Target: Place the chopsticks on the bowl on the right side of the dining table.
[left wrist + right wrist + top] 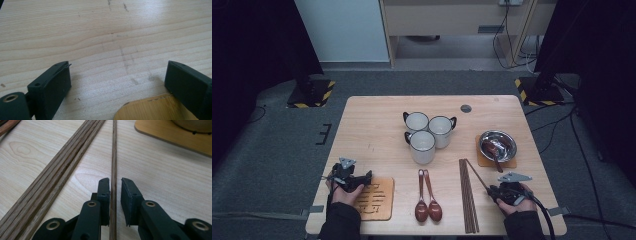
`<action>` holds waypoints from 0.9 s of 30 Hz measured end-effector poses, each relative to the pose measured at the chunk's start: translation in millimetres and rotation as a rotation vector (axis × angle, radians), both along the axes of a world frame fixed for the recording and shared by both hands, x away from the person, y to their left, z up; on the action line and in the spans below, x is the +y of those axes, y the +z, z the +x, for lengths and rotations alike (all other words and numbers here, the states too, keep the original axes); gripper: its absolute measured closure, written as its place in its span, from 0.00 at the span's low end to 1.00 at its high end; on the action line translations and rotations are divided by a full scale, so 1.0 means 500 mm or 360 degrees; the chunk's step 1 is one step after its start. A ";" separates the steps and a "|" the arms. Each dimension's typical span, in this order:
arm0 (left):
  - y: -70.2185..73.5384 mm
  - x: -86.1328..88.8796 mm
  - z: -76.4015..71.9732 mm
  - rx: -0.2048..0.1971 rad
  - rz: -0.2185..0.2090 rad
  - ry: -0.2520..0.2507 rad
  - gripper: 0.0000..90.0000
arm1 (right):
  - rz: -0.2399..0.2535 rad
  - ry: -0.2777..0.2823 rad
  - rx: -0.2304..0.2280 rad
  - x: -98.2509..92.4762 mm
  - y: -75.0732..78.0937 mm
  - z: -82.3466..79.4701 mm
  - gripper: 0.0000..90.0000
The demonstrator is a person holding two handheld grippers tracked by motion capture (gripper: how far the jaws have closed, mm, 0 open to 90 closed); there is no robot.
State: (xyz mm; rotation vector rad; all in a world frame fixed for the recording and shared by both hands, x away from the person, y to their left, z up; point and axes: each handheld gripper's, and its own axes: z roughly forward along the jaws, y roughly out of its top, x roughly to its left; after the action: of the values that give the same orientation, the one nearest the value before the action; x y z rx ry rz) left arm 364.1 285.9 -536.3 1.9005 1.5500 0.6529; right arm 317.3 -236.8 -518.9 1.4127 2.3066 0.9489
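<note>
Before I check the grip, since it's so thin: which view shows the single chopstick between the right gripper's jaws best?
The right gripper view: the single chopstick runs close up between the right gripper's jaws, with a slight gap at the right pad. The high view shows it small, slanting off the bundle of chopsticks. The left gripper view looks at bare table.

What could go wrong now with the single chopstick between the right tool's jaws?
1. The right tool has its jaws slightly apart around the single chopstick; the left pad seems to touch it, the right one shows a gap, so it may slip if lifted.
2. The chopstick bundle lies close beside it; a sideways move might scatter it.
3. The long stick points toward the metal bowl and could knock it when swung.
</note>
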 end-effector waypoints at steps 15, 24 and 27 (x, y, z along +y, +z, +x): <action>0.000 0.000 0.000 0.0000 0.0000 0.0000 0.06 | -0.0129 -0.0021 -0.0045 0.014 -0.003 -0.013 0.88; 0.000 0.000 0.000 0.0000 0.0000 0.0000 0.06 | -0.0109 -0.0037 -0.0047 0.014 -0.004 -0.015 0.95; 0.000 0.000 0.000 0.0000 0.0000 0.0000 0.06 | -0.0087 -0.0052 -0.0032 0.013 -0.004 -0.014 0.95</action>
State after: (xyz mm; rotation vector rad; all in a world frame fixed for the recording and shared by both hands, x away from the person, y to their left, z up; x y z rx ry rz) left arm 364.1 285.9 -536.3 1.9008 1.5499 0.6529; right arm 310.3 -230.4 -520.7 1.4079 2.2703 0.8796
